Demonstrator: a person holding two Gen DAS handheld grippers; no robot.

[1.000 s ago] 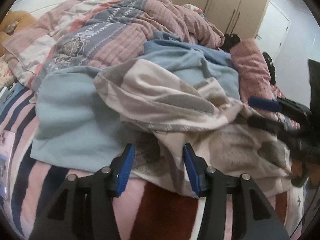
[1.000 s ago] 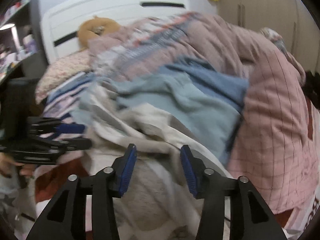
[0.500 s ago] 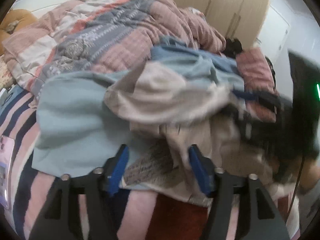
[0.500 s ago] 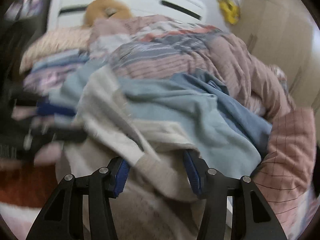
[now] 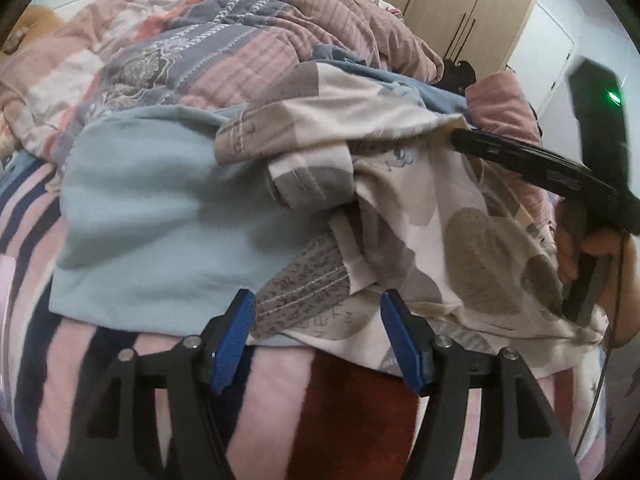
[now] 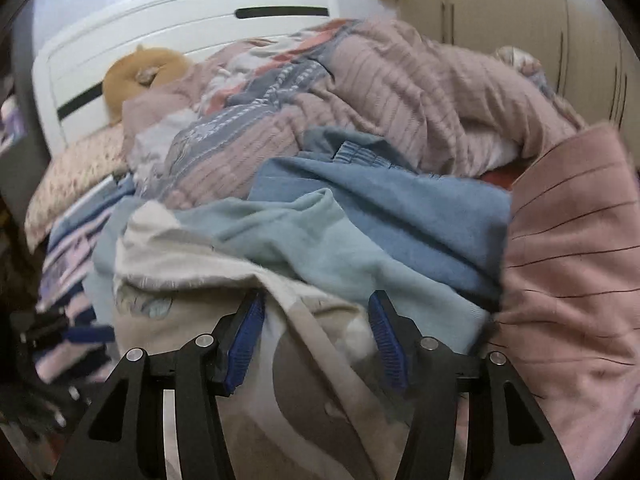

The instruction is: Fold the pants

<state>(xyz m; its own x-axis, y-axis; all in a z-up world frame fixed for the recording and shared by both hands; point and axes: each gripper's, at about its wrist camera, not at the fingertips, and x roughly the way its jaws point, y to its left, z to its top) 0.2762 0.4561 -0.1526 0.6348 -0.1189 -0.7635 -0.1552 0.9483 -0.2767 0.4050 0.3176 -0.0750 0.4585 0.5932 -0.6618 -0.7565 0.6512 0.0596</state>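
Note:
Cream pants with grey-brown heart shapes (image 5: 420,208) lie crumpled on a pile of clothes on the bed. My left gripper (image 5: 316,320) is open at the pants' near edge, with a printed fold of the cloth between its blue pads. My right gripper (image 6: 316,320) is open, with pants cloth (image 6: 304,392) bunched between and under its fingers. In the left wrist view the right gripper (image 5: 460,136) reaches in from the right, at a raised part of the pants.
Under the pants lie a light blue garment (image 5: 160,216) and a darker blue one (image 6: 380,200). A pink and grey quilt (image 5: 208,48) is heaped behind. The bed has a striped sheet (image 5: 28,240), a white headboard (image 6: 180,12), and wardrobes (image 5: 460,4) behind.
The right gripper has swung in over the pants and pushed into the cloth, lifting and bunching it. The left gripper has stayed open at the pants' near edge.

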